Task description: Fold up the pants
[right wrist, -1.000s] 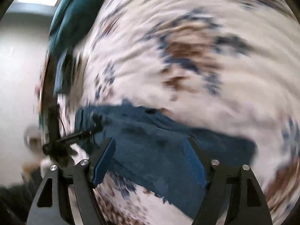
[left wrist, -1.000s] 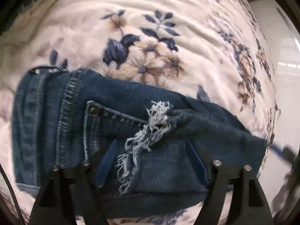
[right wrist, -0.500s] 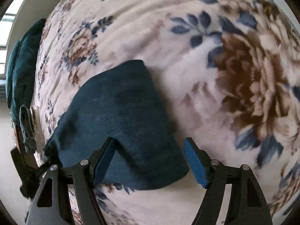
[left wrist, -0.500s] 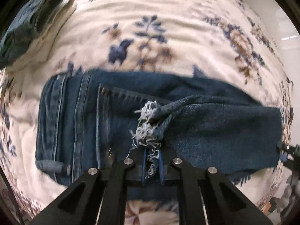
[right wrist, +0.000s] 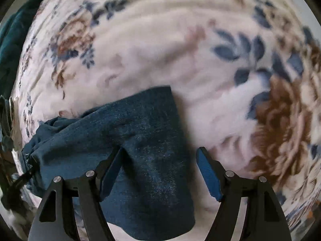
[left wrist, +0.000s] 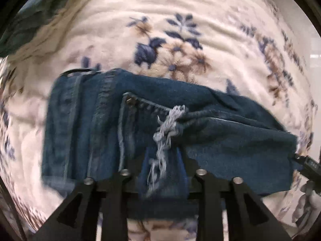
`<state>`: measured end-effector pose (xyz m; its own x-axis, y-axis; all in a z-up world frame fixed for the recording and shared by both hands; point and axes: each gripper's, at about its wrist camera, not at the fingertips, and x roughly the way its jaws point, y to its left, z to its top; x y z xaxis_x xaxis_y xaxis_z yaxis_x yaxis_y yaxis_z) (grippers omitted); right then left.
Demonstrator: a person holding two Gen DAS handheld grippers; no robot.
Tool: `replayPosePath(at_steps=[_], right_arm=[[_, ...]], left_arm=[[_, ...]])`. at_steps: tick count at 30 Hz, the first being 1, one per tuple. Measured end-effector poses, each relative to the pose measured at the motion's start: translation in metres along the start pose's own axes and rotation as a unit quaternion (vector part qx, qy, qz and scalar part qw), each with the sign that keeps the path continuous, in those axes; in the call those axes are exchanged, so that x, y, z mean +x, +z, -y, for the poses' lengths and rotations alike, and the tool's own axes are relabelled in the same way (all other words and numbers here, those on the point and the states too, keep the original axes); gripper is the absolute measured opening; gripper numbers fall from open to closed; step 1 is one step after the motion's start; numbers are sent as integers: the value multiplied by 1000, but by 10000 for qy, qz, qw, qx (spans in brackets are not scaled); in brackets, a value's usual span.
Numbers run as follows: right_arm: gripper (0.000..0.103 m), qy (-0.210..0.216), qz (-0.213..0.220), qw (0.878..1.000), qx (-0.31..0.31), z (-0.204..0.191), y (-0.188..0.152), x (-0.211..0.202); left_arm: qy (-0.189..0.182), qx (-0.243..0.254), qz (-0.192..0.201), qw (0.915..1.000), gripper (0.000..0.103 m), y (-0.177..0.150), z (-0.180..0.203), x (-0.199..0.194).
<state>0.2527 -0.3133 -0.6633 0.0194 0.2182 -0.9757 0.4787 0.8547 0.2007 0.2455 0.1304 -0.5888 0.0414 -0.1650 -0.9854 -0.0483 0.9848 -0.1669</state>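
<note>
Cream floral blanket (left wrist: 200,20) under folded jeans (left wrist: 230,140), teal cloth (right wrist: 10,40) at edge

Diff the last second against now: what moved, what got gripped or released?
The left gripper pinched shut at the jeans' frayed hem, and its jaws have just been opening again, fringe between them. The right gripper, open throughout, dropped closer over the folded leg end. Jeans stay folded on the floral blanket.

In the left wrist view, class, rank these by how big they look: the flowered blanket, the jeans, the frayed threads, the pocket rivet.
1. flowered blanket
2. jeans
3. frayed threads, lying between the left claw pads
4. pocket rivet

Fisheye stretch leaves this order clear.
</note>
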Motion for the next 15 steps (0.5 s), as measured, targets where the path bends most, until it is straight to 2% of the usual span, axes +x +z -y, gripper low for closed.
replayPosePath(at_steps=[2,3,4,5,7,9,11,14,15], right_arm=[[77,48,72,9999,-99,-8,-9,-12],[78,19,123,9997,-211,-15,-18,-18],[85,-50,163,9993,-335,-21,-26,-22],[89,-145,240,9984,-498,-30,-36,-26],[91,-542,487,9942,-788,-51,-55,-32],[93,-578,657,9934,-748,-64,-66,-32],[93,-546,763,9940,-565,-74,-73,-32],[93,-618,1015,9928,-115,-81,-76,-38],[93,-597,1097,9922,59,-79,-75,-41]], left_arm=[[-216,-224,306,9990,43,-14,-13,-28],[-246,-318,398,9984,61,-19,-19,-37],[-236,-485,492,9973,82,-26,-30,-47],[-232,-685,570,9957,88,-31,-42,-53],[-466,-1212,733,9888,100,-39,-68,-58],[-783,-1863,730,9766,101,-46,-94,-51],[-1227,-2546,621,9572,101,-53,-119,-32],[-1751,-3430,605,9209,101,-67,-140,-6],[-1949,-3692,637,9064,101,-69,-145,4]])
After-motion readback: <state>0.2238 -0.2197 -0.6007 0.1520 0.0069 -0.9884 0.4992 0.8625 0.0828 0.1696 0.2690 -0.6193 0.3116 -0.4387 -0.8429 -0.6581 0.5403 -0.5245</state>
